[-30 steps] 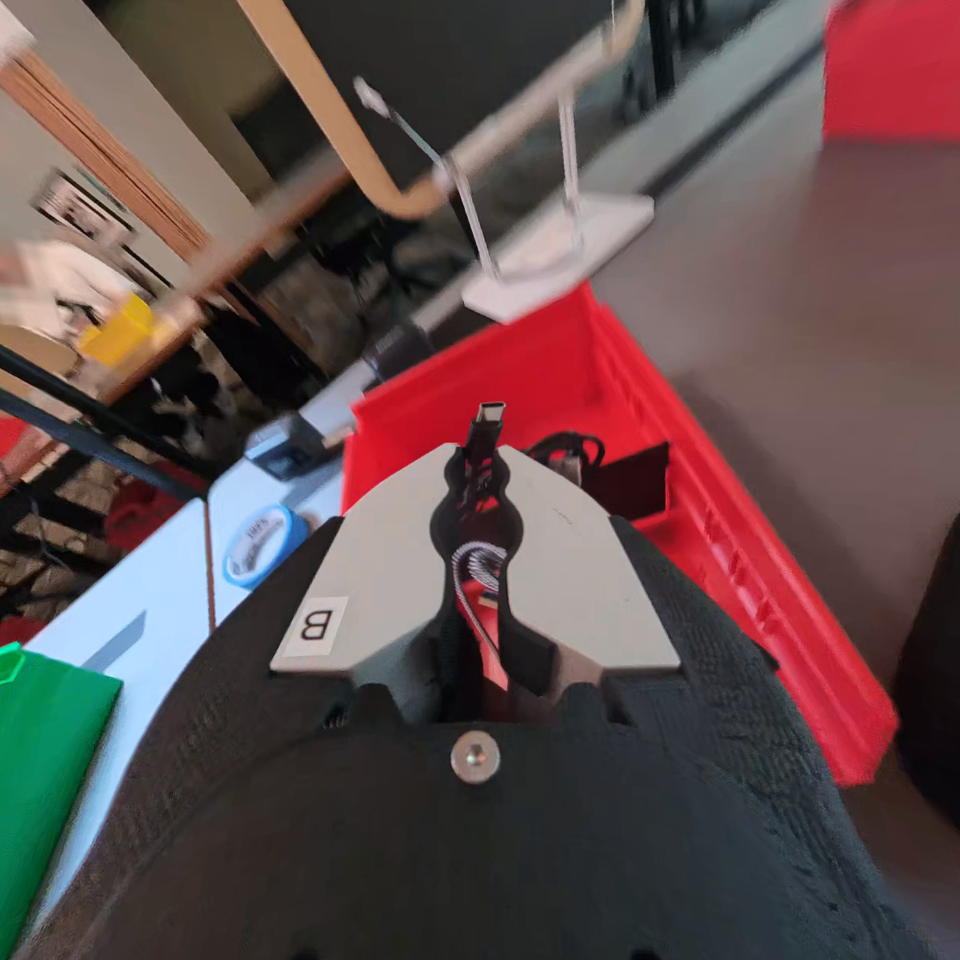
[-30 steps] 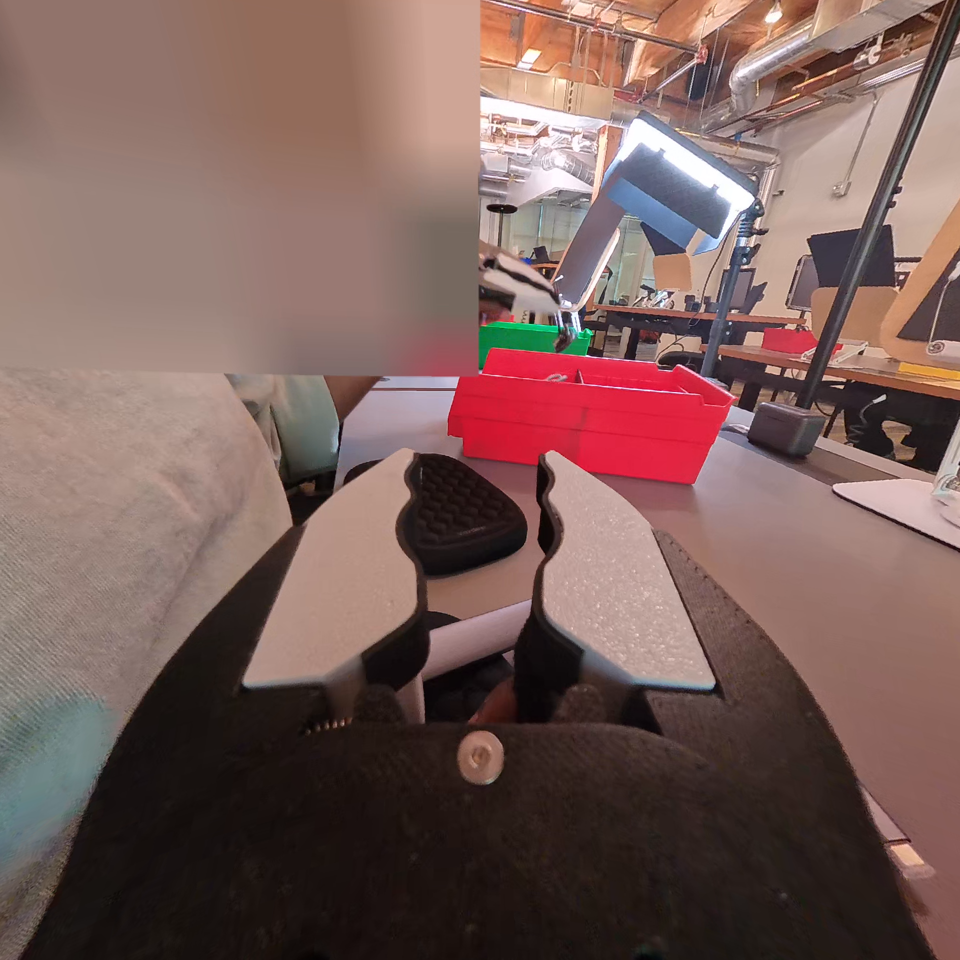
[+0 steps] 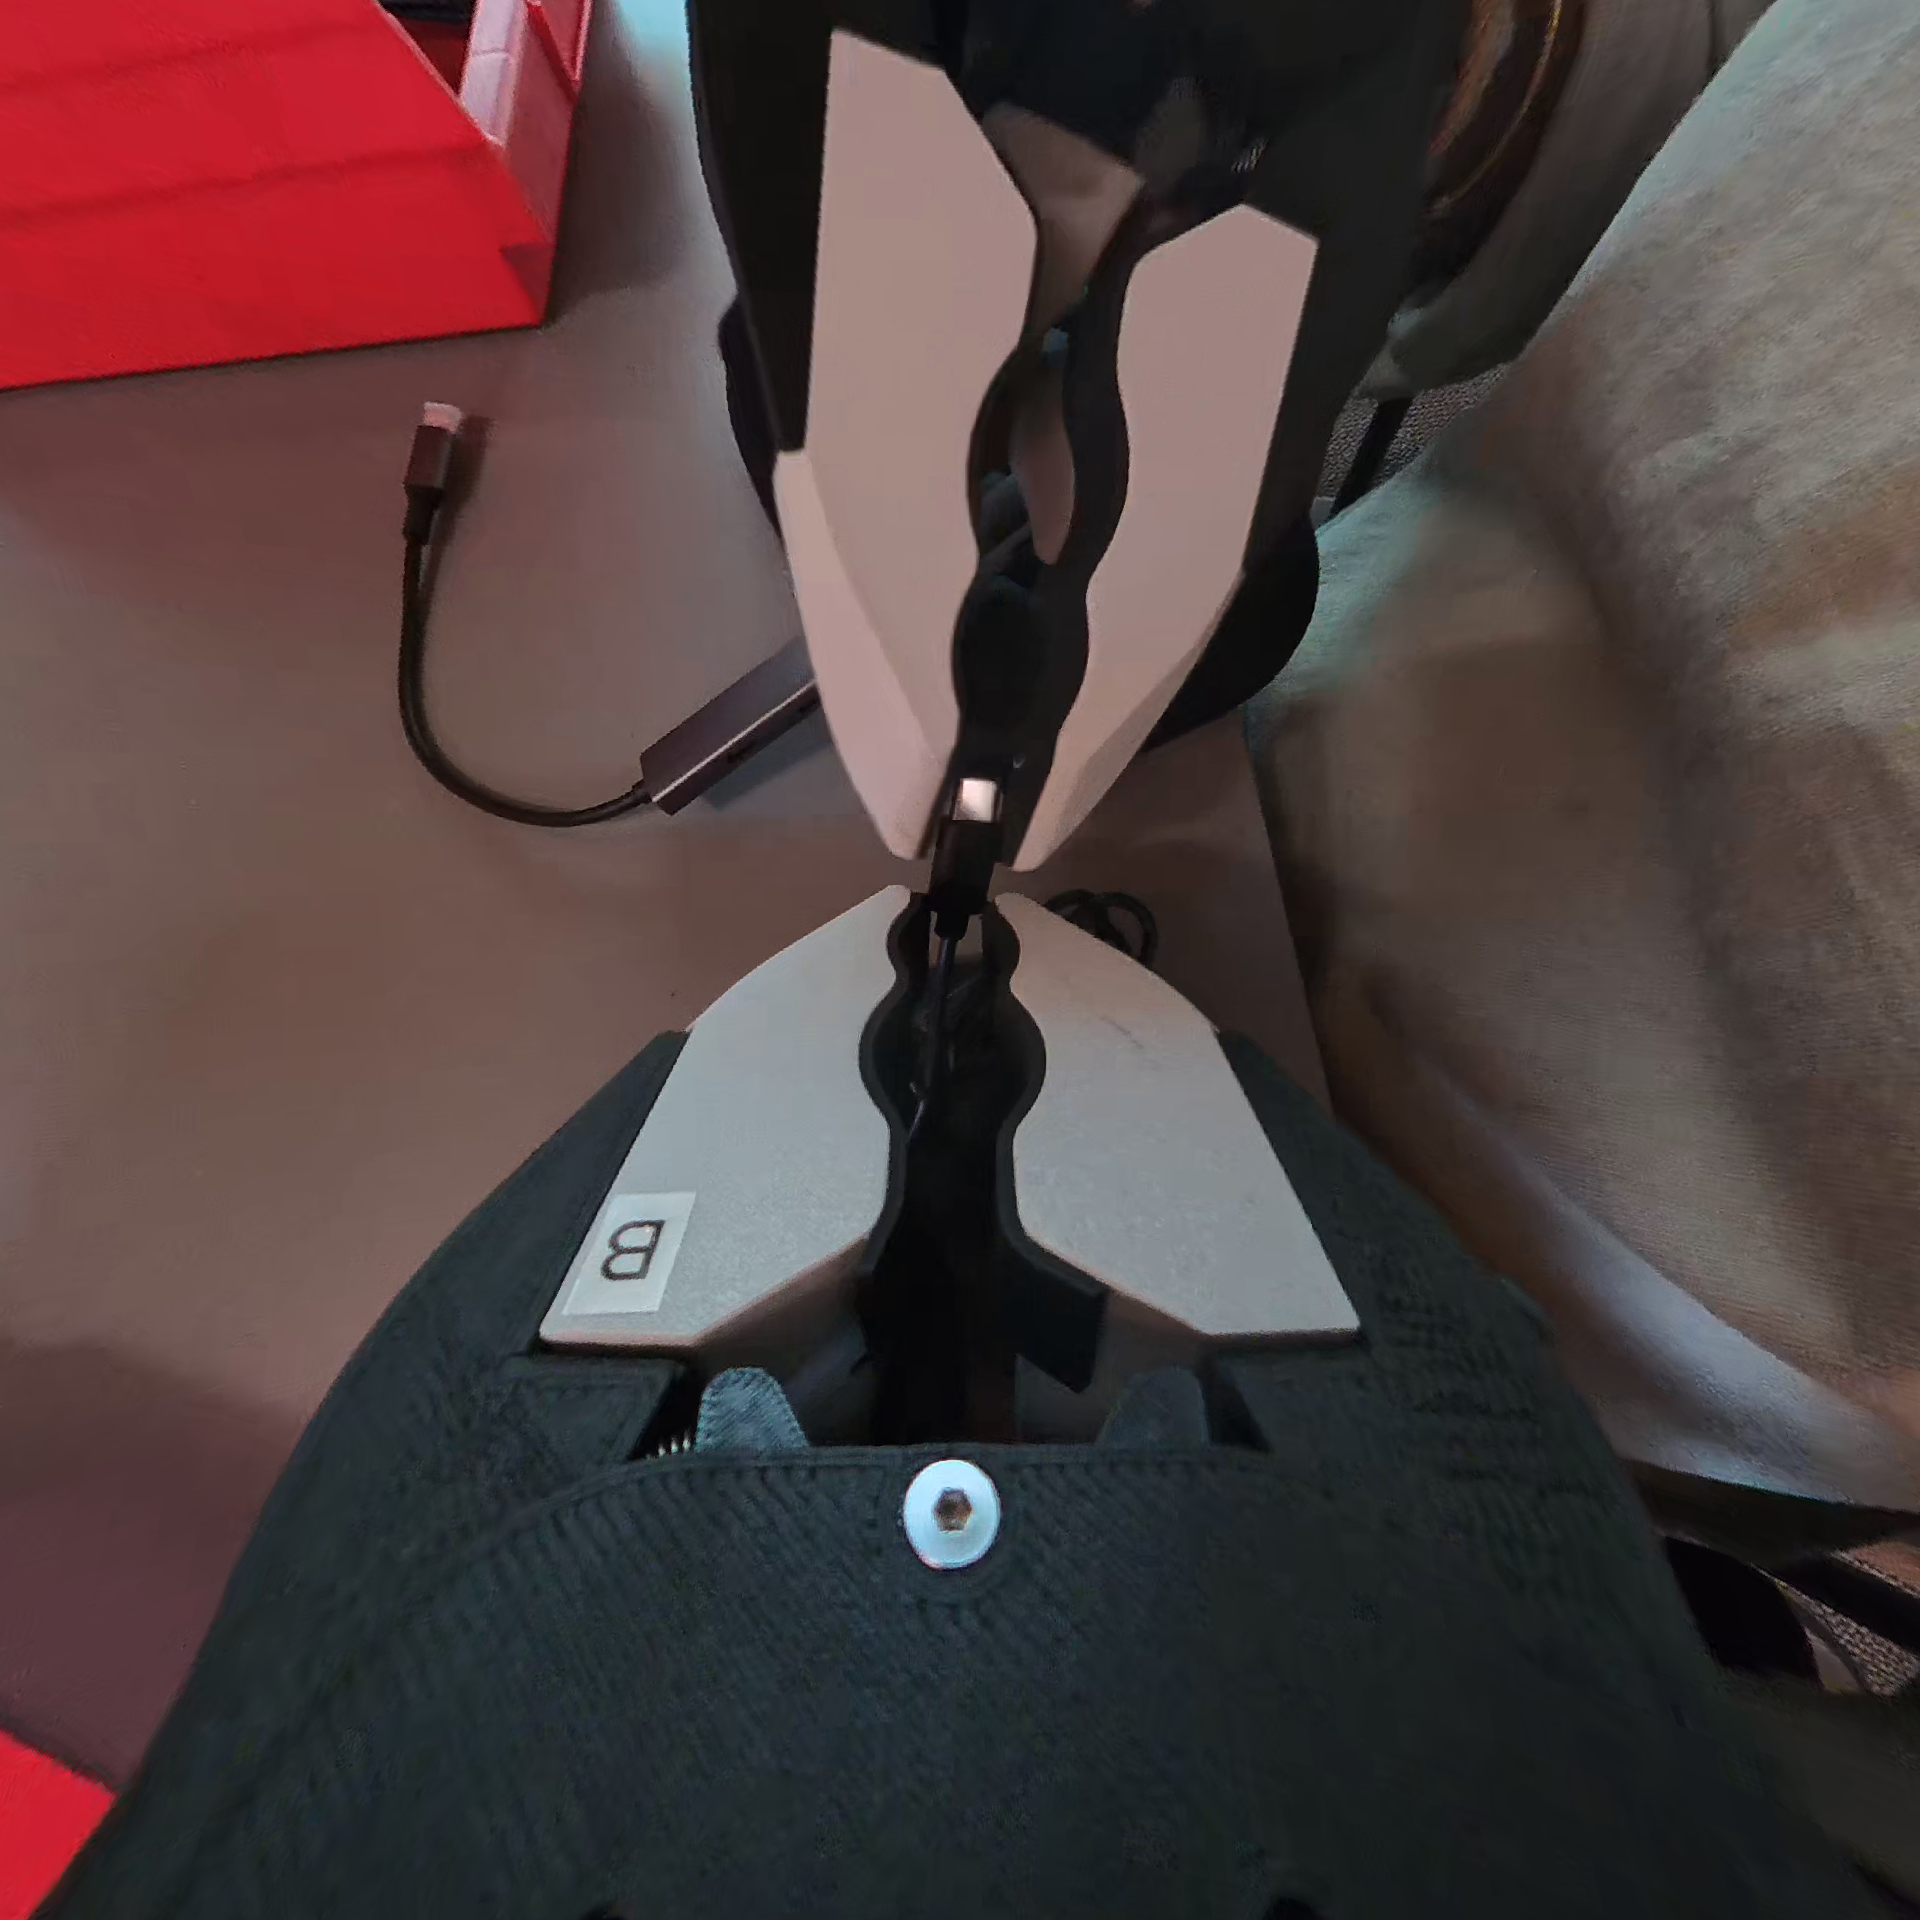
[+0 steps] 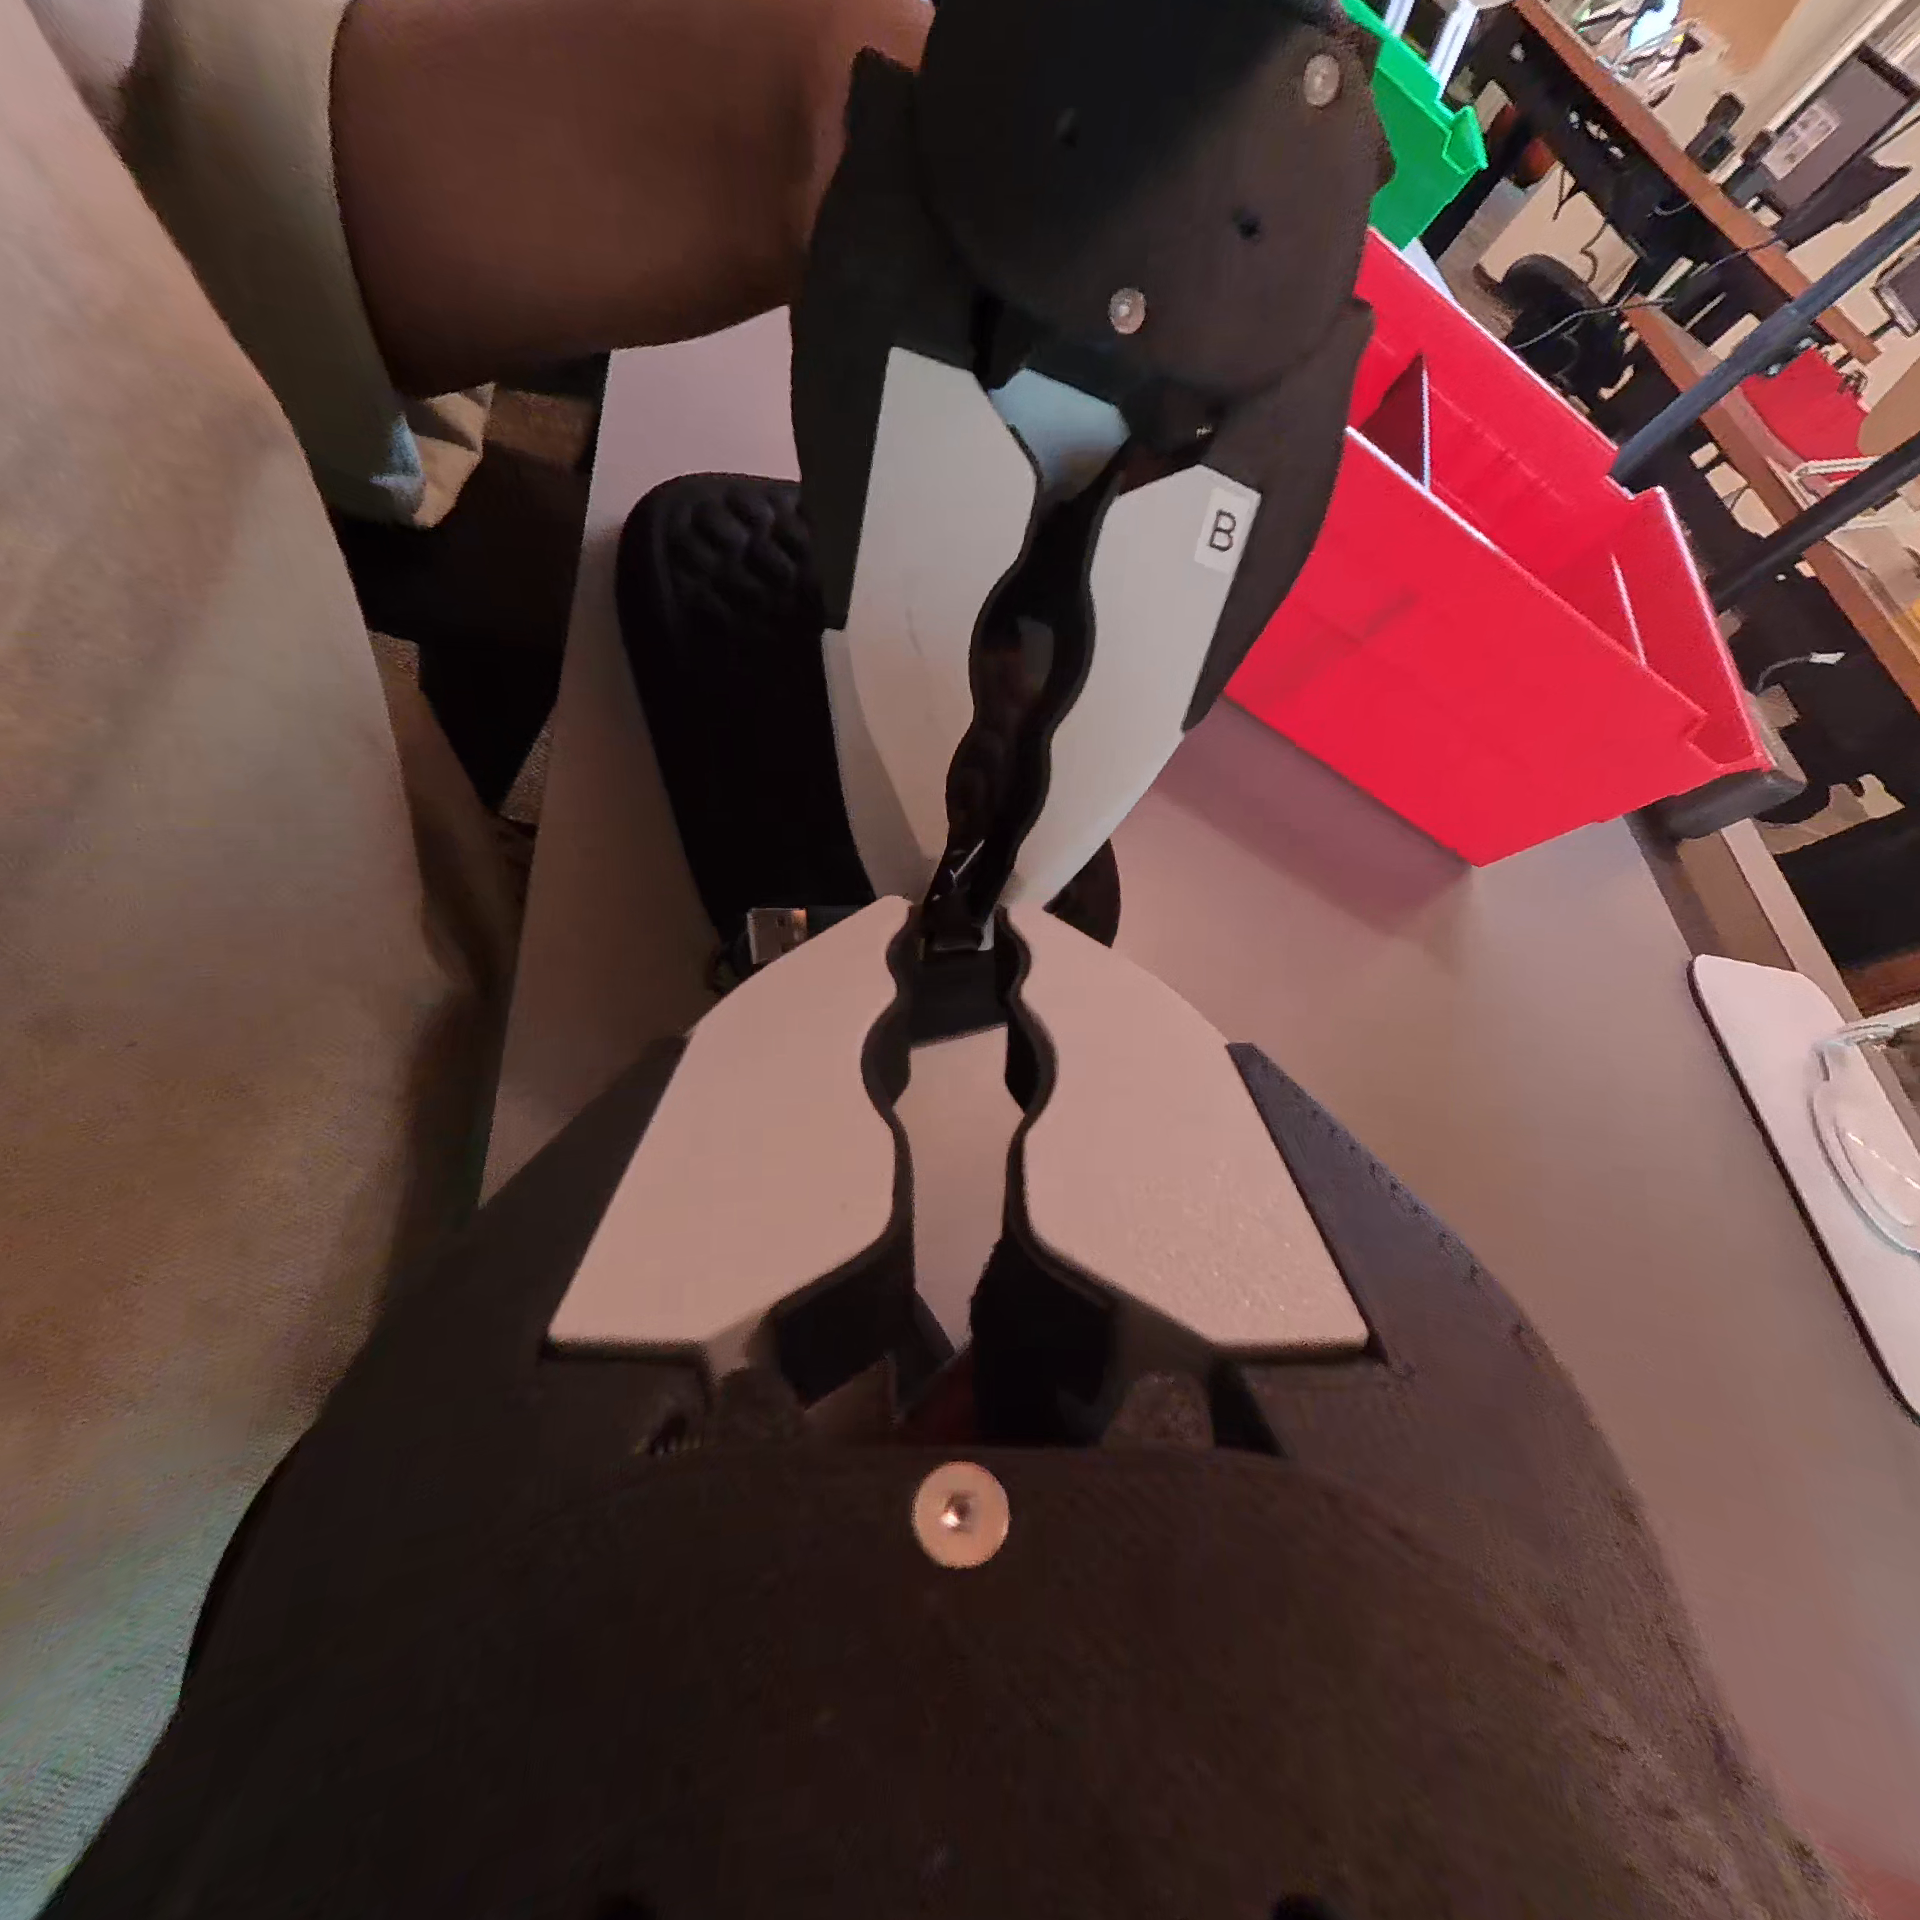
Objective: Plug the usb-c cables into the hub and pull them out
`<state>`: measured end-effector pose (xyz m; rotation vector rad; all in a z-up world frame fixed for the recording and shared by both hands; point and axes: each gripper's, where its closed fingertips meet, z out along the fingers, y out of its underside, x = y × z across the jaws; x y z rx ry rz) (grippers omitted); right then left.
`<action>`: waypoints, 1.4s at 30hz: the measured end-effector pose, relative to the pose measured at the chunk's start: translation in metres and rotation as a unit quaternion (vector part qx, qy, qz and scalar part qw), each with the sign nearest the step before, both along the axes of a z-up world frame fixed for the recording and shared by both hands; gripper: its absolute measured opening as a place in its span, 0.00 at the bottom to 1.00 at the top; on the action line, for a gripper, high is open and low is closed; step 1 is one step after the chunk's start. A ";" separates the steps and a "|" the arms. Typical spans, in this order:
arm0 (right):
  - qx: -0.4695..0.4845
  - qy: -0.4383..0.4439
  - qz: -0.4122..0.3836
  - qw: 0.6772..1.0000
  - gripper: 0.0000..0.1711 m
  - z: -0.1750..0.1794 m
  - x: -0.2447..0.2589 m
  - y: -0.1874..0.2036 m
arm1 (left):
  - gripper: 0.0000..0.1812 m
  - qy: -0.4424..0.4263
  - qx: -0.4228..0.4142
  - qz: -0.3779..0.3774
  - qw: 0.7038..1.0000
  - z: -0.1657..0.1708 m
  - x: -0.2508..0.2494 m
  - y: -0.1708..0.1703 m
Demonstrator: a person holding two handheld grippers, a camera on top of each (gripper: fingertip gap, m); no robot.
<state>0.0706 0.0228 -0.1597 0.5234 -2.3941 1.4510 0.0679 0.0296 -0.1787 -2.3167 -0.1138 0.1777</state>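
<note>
Since a second ago the left gripper (image 3: 954, 914) has swung from above the red bin (image 4: 1475, 665) down to the grey table (image 3: 260, 1039), meeting the right gripper (image 3: 971, 831) tip to tip, both clenched on one usb-c cable plug (image 3: 971, 821). This looks like a handover, and with two grips on so small a plug, a release out of step could drop or twist it, well short of the hub (image 3: 717, 743) lying on the table beside them. The red bin's compartments show nothing I can make out from here, and the green bin (image 4: 1423, 135) behind it is too cropped to judge.
</note>
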 end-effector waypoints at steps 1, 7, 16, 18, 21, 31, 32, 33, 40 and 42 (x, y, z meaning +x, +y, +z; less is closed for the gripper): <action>0.001 0.000 0.005 1.000 0.06 -0.001 0.001 0.000 | 0.06 -0.001 0.001 -0.002 1.000 -0.001 0.000 0.000; -0.019 -0.062 0.000 0.998 0.06 -0.002 -0.002 0.006 | 0.06 0.028 0.054 -0.004 0.998 0.001 -0.003 0.005; -0.122 -0.201 0.014 0.972 0.05 0.024 -0.008 0.020 | 0.14 0.193 0.212 0.030 0.958 0.034 -0.006 0.021; -0.138 -0.218 0.019 0.966 0.05 0.028 -0.009 0.022 | 0.14 0.207 0.197 0.029 0.958 0.031 -0.007 0.023; -0.152 -0.238 0.028 0.959 0.06 0.033 -0.008 0.023 | 0.14 0.207 0.204 0.024 0.957 0.033 -0.007 0.025; -0.164 -0.240 0.046 0.956 0.05 0.035 -0.003 0.023 | 0.04 0.181 0.228 0.026 0.956 0.038 -0.006 0.022; -0.164 -0.239 0.046 0.956 0.05 0.035 -0.003 0.023 | 0.04 0.181 0.228 0.026 0.956 0.038 -0.006 0.023; -0.165 -0.239 0.046 0.956 0.05 0.035 -0.003 0.023 | 0.04 0.182 0.228 0.026 0.956 0.038 -0.006 0.023; -0.171 -0.238 0.054 0.954 0.06 0.037 0.000 0.022 | 0.07 0.171 0.234 0.012 0.957 0.040 -0.001 0.023; -0.174 -0.237 0.058 0.954 0.05 0.038 0.001 0.023 | 0.07 0.153 0.240 0.010 0.958 0.041 0.001 0.023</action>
